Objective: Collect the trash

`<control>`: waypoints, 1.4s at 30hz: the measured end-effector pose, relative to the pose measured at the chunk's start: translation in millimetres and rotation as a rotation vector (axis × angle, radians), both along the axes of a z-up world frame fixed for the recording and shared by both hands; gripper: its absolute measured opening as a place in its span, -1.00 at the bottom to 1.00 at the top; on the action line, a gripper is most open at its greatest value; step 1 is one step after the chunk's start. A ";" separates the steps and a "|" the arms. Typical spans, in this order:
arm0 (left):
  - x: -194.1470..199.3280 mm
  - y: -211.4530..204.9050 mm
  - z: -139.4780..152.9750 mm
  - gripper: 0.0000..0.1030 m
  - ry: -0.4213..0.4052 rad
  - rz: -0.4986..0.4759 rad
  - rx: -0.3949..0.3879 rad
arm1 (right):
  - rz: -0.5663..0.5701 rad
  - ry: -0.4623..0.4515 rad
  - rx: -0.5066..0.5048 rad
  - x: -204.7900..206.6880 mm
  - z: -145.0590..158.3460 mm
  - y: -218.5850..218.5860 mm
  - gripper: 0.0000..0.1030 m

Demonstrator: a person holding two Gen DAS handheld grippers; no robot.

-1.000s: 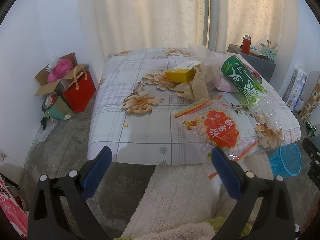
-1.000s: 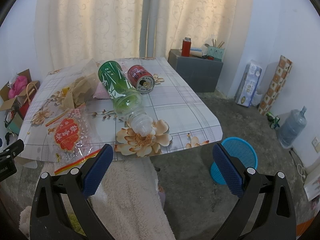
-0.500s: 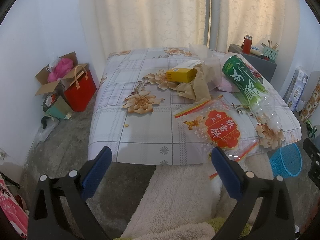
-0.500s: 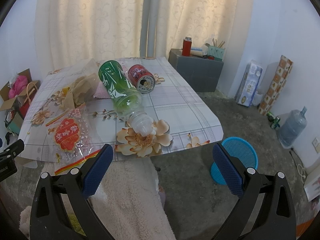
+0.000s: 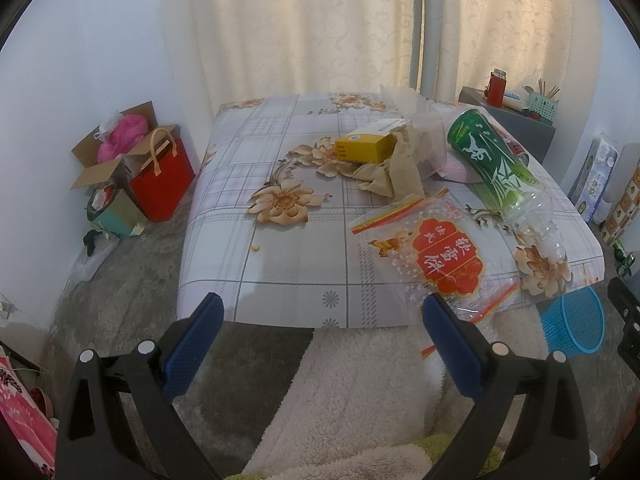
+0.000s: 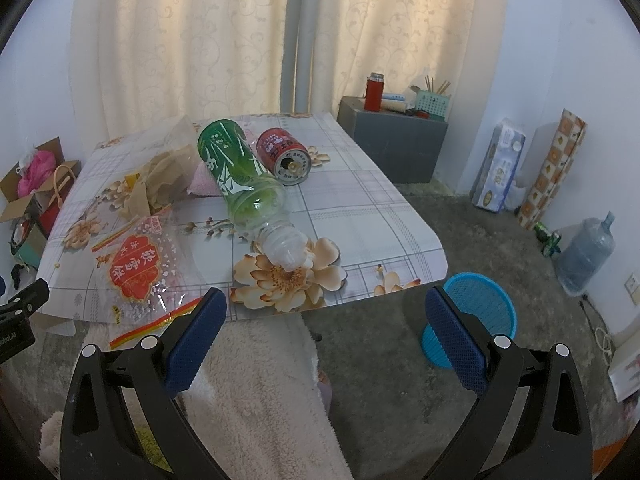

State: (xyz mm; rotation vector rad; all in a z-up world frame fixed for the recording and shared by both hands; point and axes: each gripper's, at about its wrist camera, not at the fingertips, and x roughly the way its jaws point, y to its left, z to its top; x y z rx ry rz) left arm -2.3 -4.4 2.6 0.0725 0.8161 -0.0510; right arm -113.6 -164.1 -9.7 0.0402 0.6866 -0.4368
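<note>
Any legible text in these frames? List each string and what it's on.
"软雪饼", large characters on the red panel of the clear snack bag.
"cream", partial word on the green bottle label.
Red can: print too blurred.
Yellow box: too small.
Tissue pack: unreadable.

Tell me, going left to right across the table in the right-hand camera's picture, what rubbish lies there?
Snack bag → crumpled brown paper → green bottle → red can; the blue basket stands on the floor further right.
</note>
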 end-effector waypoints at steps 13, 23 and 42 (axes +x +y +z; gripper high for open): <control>-0.4 1.7 -1.7 0.89 0.003 0.007 0.002 | -0.010 0.006 -0.007 -0.2 -1.8 0.3 0.85; -0.7 2.5 -3.6 0.89 0.006 0.010 0.005 | -0.011 0.007 -0.007 0.4 -1.8 0.2 0.85; 9.0 2.3 -10.3 0.89 0.043 0.007 0.006 | -0.008 0.013 0.029 0.3 -11.2 -5.5 0.85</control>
